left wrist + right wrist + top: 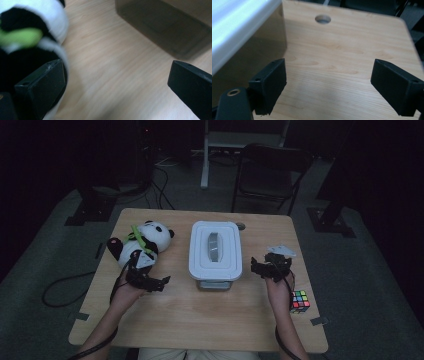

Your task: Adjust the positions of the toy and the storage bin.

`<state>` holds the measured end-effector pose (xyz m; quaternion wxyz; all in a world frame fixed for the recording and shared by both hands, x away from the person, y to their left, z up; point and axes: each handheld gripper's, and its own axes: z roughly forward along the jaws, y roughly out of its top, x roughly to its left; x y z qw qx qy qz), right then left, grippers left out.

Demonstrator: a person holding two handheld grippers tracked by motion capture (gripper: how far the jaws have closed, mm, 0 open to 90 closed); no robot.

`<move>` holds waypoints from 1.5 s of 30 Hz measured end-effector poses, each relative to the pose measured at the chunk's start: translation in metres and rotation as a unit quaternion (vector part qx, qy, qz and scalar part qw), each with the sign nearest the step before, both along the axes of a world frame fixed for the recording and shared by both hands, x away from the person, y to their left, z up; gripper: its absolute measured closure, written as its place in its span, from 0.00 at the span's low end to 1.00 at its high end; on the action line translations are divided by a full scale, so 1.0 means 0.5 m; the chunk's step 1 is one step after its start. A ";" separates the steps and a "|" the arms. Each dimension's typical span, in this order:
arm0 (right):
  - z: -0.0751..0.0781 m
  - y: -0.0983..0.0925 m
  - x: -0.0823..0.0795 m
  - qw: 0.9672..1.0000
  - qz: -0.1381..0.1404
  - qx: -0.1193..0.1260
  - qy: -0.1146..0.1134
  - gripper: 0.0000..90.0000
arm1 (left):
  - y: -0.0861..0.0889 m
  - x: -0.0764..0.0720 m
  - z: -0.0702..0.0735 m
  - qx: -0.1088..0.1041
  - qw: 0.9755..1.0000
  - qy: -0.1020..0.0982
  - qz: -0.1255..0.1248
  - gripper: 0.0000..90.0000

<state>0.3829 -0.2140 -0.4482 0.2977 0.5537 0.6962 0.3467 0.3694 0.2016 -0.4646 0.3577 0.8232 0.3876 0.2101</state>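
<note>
Both grippers, left (161,281) and right (256,266), gape empty beside the lidded box (215,249); next probably gripping it from both sides.

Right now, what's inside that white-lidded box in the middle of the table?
That cannot be told. The white lid sits closed on the box, covering the top. The box's dark translucent wall shows nothing clear through it in the gripper views. Beside it lie the panda plush and bare table.
</note>
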 end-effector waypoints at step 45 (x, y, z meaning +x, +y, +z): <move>-0.090 0.029 0.001 0.988 0.115 0.057 0.082 0.21 | -0.170 0.167 -0.020 0.056 0.998 0.025 0.009 0.05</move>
